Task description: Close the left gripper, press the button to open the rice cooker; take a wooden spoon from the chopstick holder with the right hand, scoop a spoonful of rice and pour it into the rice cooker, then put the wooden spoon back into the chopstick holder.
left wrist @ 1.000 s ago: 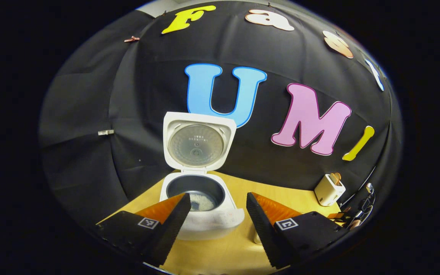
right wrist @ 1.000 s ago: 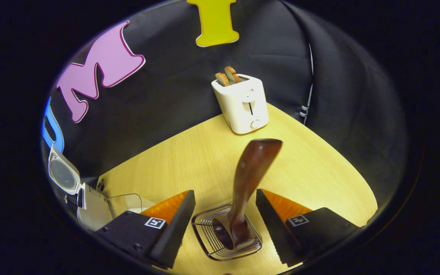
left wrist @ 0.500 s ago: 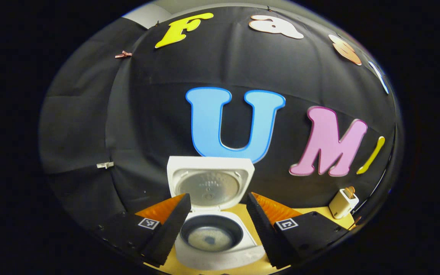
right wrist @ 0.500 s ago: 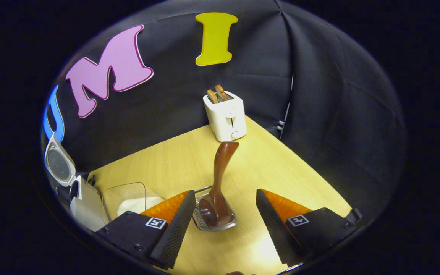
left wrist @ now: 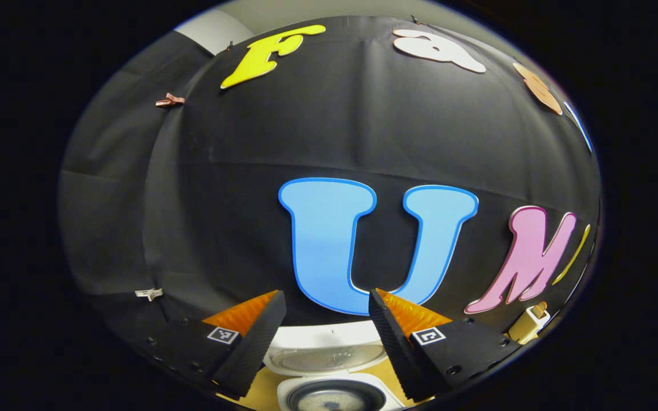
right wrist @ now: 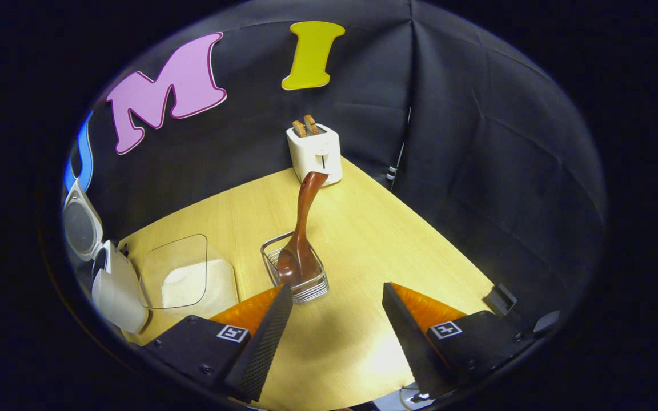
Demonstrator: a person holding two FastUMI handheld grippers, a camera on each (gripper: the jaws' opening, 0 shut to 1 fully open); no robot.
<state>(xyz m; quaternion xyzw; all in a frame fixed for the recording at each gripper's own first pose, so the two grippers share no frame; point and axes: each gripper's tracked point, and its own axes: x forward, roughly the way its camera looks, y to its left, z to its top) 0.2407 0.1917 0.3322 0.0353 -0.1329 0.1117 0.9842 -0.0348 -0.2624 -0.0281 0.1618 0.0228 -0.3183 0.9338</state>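
Right gripper view shows the right hand-held gripper (right wrist: 329, 331) released, its two black fingers with orange backs spread wide over bare wood and grasping nothing. Just beyond its fingertips the dark brown wooden spoon (right wrist: 301, 234) stands bowl-down in the square wire chopstick holder (right wrist: 296, 275), which sits near the middle of the light yellow wooden table (right wrist: 363, 240); the spoon's handle leans toward the far corner of the table. In that far corner stands a white toaster (right wrist: 314, 153) with two brown slices sticking up from its slots. Toward the opposite side of the table from the gripper's open fingers, a clear square container of white rice (right wrist: 189, 279) rests beside the holder but apart from it, and past it, at the table's edge, is the white rice cooker (right wrist: 113, 290) with its lid raised. Left gripper view shows the left hand-held gripper (left wrist: 326, 337) likewise released, its fingers parted and empty, raised toward the black cloth wall. Between and below the fingertips the white rice cooker (left wrist: 334, 365) appears again, its lid tipped up and the dark inner pot open beneath it. The toaster (left wrist: 529, 322) sits small at the far edge of this view.
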